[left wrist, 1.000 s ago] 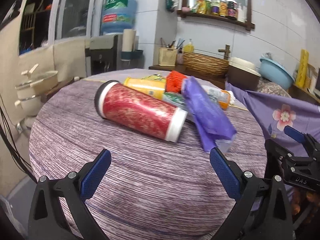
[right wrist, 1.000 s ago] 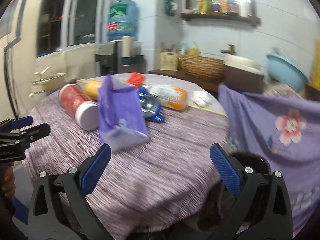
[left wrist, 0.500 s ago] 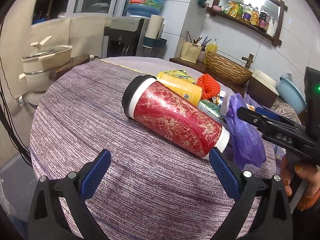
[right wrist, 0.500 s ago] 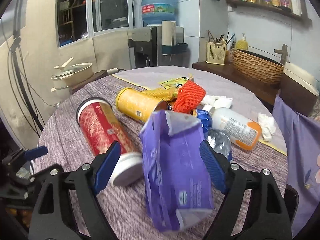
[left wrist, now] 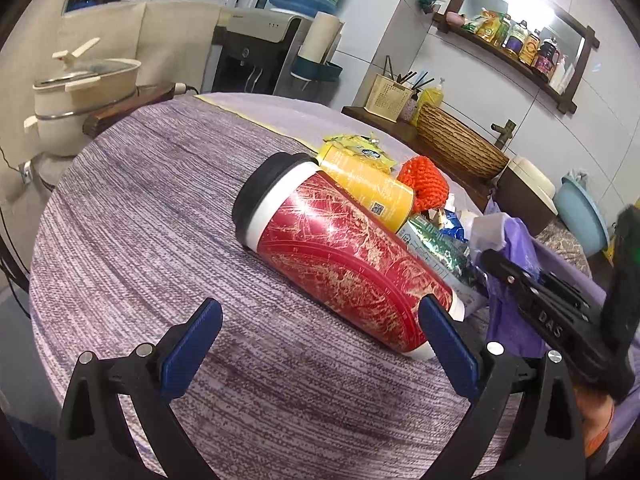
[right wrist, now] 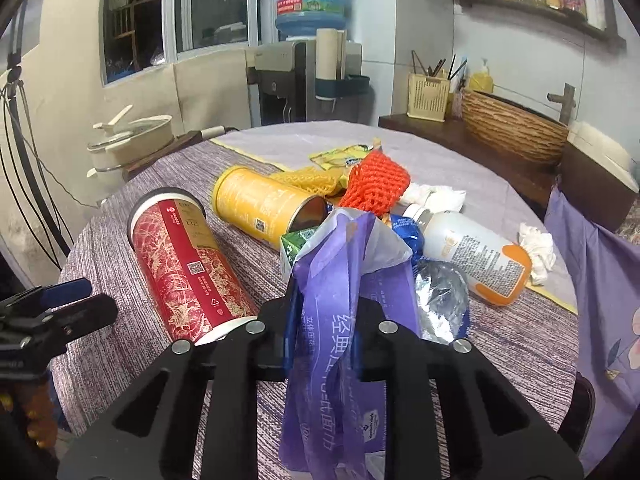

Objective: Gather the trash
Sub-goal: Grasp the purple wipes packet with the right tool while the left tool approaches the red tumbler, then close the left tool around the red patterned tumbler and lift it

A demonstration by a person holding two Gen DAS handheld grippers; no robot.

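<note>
A round table with a purple woven cloth carries a heap of trash toward its far edge. The right gripper has its jaws clamped on a purple plastic wrapper at the near edge; best lifted slowly so the limp film does not slip. The left gripper stands wide and empty beside a red canister. Counted: two canisters, one red, one yellow; one white bottle; one orange net; two tissue wads.

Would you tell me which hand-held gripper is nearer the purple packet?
Right: the right hand-held gripper is clamped on the purple packet; the left hand-held gripper sits open beside it.
</note>
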